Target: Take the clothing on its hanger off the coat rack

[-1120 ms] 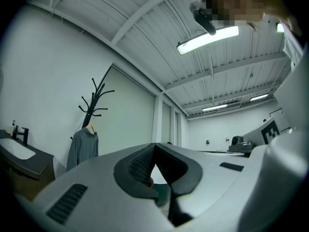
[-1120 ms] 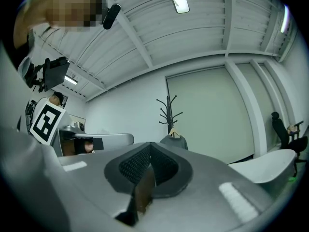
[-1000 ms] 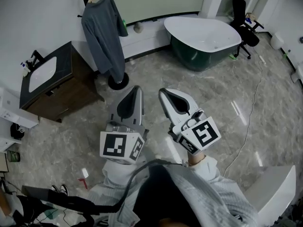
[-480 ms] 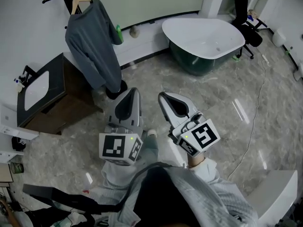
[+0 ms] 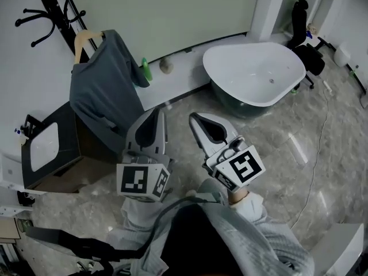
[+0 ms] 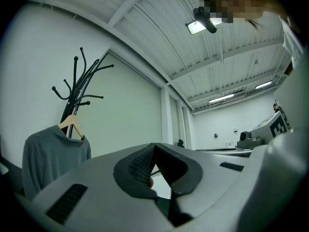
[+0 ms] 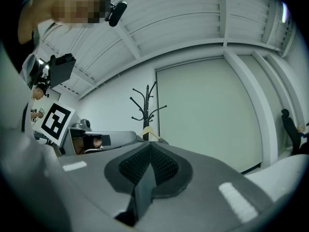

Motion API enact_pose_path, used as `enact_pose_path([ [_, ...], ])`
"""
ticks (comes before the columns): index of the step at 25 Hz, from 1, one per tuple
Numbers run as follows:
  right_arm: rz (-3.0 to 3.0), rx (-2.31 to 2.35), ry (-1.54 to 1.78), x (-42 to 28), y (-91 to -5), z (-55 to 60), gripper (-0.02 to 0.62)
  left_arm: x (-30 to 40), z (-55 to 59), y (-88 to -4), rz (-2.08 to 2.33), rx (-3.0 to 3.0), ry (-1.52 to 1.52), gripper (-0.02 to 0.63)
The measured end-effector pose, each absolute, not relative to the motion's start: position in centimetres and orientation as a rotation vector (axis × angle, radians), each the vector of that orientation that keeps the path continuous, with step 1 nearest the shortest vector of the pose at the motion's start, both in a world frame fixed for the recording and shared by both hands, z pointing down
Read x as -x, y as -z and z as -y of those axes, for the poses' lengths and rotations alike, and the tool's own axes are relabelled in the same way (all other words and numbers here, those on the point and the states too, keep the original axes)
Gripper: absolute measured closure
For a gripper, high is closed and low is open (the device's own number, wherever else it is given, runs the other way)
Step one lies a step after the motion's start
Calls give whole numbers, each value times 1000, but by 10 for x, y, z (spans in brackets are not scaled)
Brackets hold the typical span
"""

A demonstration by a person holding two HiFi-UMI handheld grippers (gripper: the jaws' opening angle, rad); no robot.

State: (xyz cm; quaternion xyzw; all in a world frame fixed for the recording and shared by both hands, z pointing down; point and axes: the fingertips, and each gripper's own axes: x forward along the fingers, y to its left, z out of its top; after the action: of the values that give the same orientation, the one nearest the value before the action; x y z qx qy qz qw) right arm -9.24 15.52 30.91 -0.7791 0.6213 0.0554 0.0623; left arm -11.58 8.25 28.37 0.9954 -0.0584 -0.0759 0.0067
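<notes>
Shirt (image 5: 103, 88) on hanger (image 5: 84, 38) on rack (image 5: 50, 4); left claw (image 5: 155, 113), right claw (image 5: 194, 118) both pressed together.

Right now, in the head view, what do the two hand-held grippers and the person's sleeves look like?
The left gripper and the right gripper are smooth light grey shells that taper to a rounded tip, each with a dark teardrop-shaped recess lined with textured black pads. Each carries a white cube with black square markers. The sleeves are pale grey fabric.
</notes>
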Motion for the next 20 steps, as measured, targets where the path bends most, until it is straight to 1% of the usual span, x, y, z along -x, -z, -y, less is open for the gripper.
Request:
enact_pose_path([
  [6,-1940,2309,-110,2,-327,-95,592,38,-23,-309,275,-3092,181,601],
  [14,-2181,2072,-113,-123,-318,14,592,-61,76,-305,618,-3052,194,601],
  [17,-2337,1905,-118,-159,-305,65,592,-85,117,-297,823,-3005,227,601],
  [20,-2505,1713,-122,-177,-295,109,592,-94,146,-289,1034,-2943,241,601],
])
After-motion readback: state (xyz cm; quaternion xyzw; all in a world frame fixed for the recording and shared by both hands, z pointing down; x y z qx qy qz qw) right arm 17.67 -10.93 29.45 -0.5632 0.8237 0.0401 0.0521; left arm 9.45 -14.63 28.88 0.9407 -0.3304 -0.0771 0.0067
